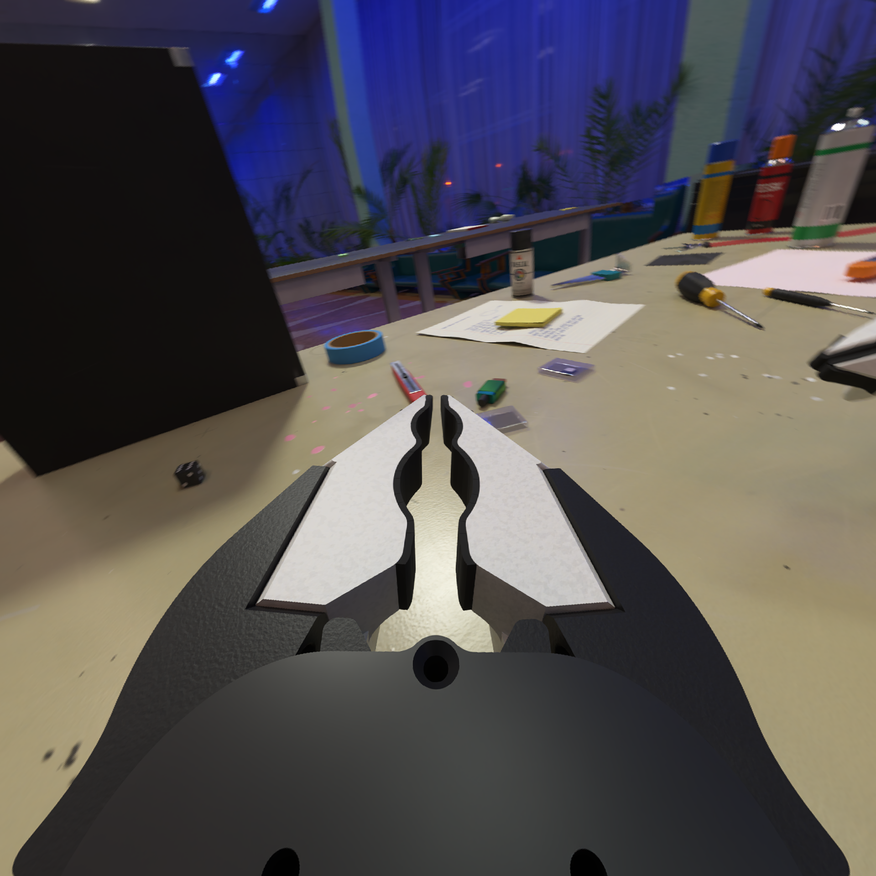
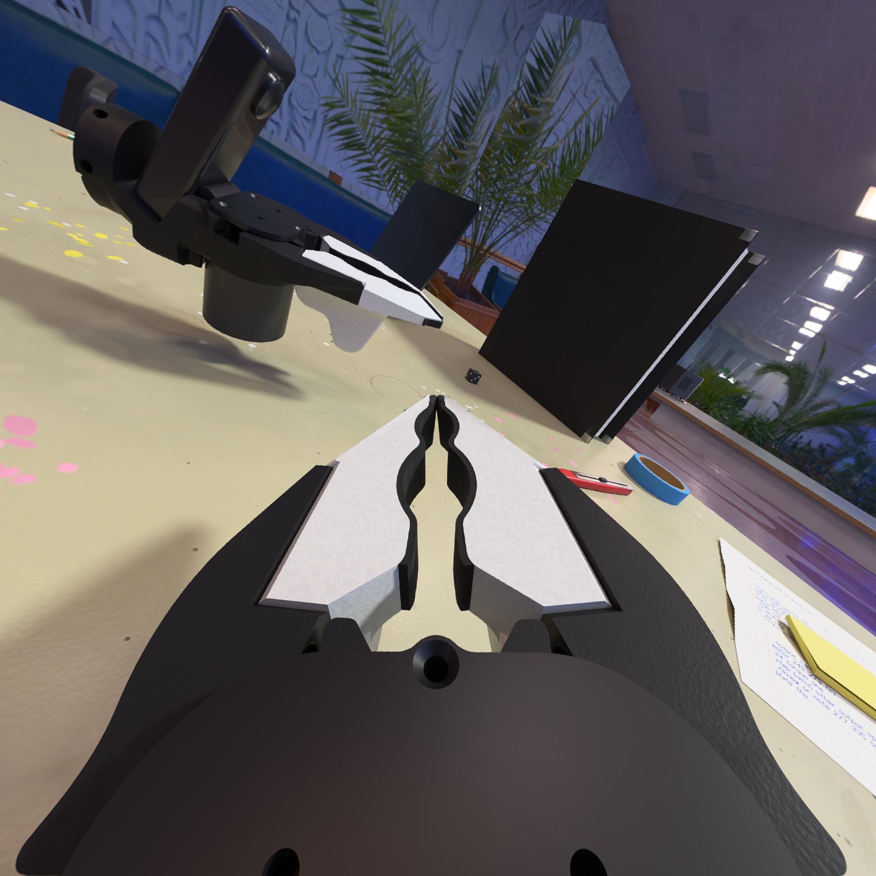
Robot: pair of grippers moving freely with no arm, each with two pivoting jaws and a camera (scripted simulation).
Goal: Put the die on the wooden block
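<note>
A small black die (image 1: 189,474) sits on the beige worktop (image 1: 663,521), close to the foot of a tall black panel (image 1: 118,246) and left of the left gripper (image 1: 436,403). That gripper hangs above the worktop with its fingers (image 1: 369,497) clenched almost tip to tip, nothing between them. The die is apart from it, untouched.

From the right wrist view, the right gripper (image 2: 436,402) points toward the same die (image 2: 473,376), which lies just beyond and slightly right of its tips, in front of the panel (image 2: 611,303). Its fingers (image 2: 365,502) are likewise closed on nothing. The left gripper (image 2: 431,322) shows farther off at upper left, raised off the worktop (image 2: 142,521) and casting a shadow.

Scattered across the worktop beyond the left gripper: a roll of blue tape (image 1: 354,346), a red cutter (image 1: 406,381), a green marker (image 1: 490,391), a yellow pad (image 1: 528,316) on a sheet of paper (image 1: 602,327), a spray can (image 1: 521,263), two screwdrivers (image 1: 711,296) and three upright bottles (image 1: 825,180) at the far right. Pink paint spots (image 1: 317,448) dot the surface near the panel. No wooden block can be made out in either view.
</note>
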